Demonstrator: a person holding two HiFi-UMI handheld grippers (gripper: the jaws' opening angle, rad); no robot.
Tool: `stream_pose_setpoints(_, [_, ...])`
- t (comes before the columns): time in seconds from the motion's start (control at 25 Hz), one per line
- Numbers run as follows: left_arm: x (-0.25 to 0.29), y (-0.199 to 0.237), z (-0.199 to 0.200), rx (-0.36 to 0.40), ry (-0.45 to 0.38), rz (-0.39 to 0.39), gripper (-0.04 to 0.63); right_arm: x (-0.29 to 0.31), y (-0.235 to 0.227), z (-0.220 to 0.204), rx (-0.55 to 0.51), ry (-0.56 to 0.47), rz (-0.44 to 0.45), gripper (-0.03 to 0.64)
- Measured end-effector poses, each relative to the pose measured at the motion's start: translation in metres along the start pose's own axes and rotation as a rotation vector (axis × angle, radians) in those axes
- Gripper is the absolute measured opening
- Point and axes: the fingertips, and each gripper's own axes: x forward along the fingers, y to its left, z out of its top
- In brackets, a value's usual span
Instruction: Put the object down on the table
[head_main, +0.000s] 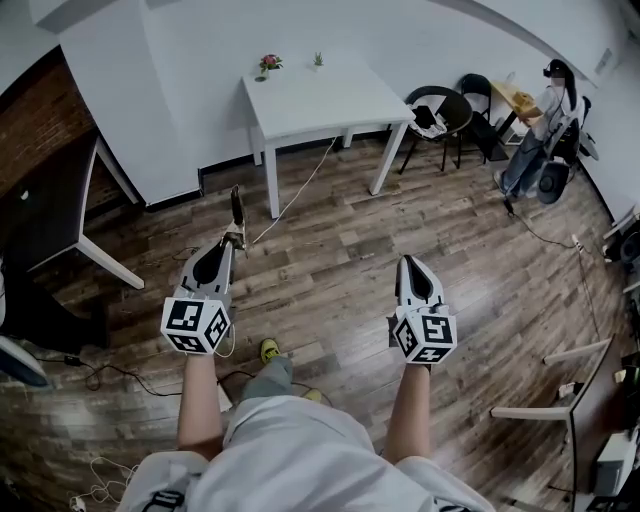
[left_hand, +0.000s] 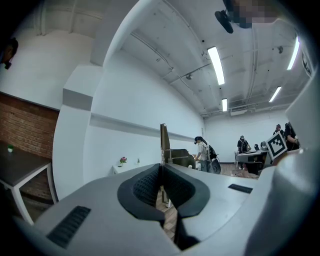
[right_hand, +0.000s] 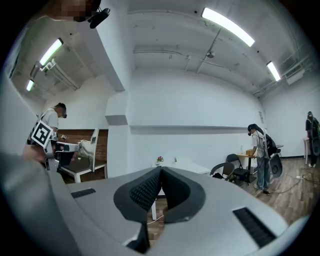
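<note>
While the left gripper (head_main: 232, 243) is clamped on a thin flat object (head_main: 237, 210) that stands up from its tips, nothing is set down yet. White table (head_main: 320, 100) at 12 o'clock, well apart. Right gripper (head_main: 409, 265) closed, empty. Left to do, by my reading: approach, lower, release.

A white counter (head_main: 320, 100) stood at the far side of the wood floor (head_main: 340, 270). Along its far edge sat a small pot of pink flowers (head_main: 269, 65) and, to the right, a smaller green plant (head_main: 318, 60). A pale cable (head_main: 300, 195) trailed over the floor beneath it.
</note>
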Motion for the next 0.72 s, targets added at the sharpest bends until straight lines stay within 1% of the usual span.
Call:
stream_pose_setpoints(0.16, [0.011,0.008,-0.003,0.001,0.011,-0.008,0.021,0.016,0.001,-0.001,0.007,-0.001,0.002,0.009])
stream_pose_setpoints(0.32, [0.033,0.026,-0.002,-0.01,0.01,-0.011,0.021,0.046,0.004,0.002,0.011,-0.005,0.008,0.009])
stream_pose_setpoints(0.52, [0.072,0.061,0.005,-0.021,0.011,-0.019,0.021,0.102,0.011,0.015,-0.009,0.003,0.012,0.009])
stream_pose_setpoints(0.72, [0.107,0.103,0.018,-0.03,0.006,-0.037,0.021,0.155,0.027,0.031,-0.003,0.003,0.007,0.009])
